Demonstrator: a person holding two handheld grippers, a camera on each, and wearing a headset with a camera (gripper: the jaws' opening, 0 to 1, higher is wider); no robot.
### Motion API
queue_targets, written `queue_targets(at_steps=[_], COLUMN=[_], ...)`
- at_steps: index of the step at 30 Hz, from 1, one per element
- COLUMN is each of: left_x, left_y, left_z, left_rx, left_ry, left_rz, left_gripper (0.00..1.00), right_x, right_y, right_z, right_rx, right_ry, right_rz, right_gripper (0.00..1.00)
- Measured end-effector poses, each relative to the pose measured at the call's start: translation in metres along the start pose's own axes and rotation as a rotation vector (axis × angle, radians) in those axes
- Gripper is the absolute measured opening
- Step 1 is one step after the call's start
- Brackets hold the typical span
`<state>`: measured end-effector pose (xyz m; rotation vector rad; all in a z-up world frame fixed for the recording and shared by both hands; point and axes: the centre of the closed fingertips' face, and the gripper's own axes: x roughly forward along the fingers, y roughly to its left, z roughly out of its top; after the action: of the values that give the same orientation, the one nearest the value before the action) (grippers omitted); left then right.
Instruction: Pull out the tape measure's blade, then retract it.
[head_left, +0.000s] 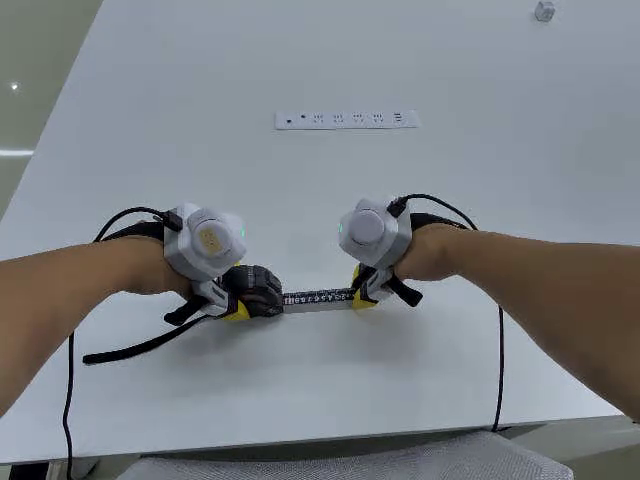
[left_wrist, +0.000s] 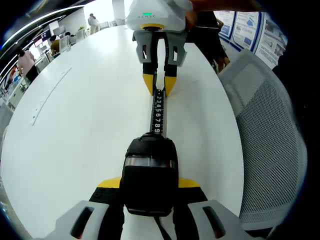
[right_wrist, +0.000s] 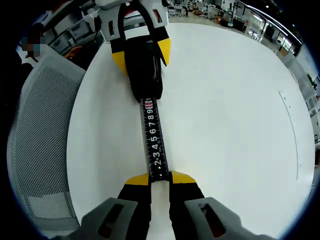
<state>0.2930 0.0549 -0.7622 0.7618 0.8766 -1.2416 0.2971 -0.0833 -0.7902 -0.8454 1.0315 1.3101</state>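
Head view: on white table (head_left: 300, 60), left hand-held gripper (head_left: 240, 302) clamps tape measure (head_left: 260, 290), right hand-held gripper (head_left: 362, 296) pinches blade (head_left: 318, 297).

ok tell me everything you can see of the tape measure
The tape measure has a black, plastic-looking case with a glossy band across it. It lies on the white table, clamped by the left tool. Its dark blade, printed with white numerals, is drawn out a short way along the table, its end pinched by the right tool.
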Motion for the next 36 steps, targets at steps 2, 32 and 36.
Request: queue_targets(at_steps=[2, 32, 36], left_x=[0.000, 0.000, 0.000], left_y=[0.000, -0.001, 0.000], left_z=[0.000, 0.000, -0.001], left_rx=[-0.002, -0.003, -0.001], left_ry=[-0.003, 0.002, 0.002], left_rz=[0.001, 0.005, 0.006], left_gripper=[0.34, 0.34, 0.34], right_x=[0.000, -0.007, -0.008], right_y=[0.000, -0.002, -0.003], right_z=[-0.001, -0.017, -0.019], right_rx=[-0.007, 0.008, 0.010], right_ry=[0.003, 0.017, 0.017], right_rz=[-0.001, -0.009, -0.010], right_gripper=[0.11, 0.11, 0.11])
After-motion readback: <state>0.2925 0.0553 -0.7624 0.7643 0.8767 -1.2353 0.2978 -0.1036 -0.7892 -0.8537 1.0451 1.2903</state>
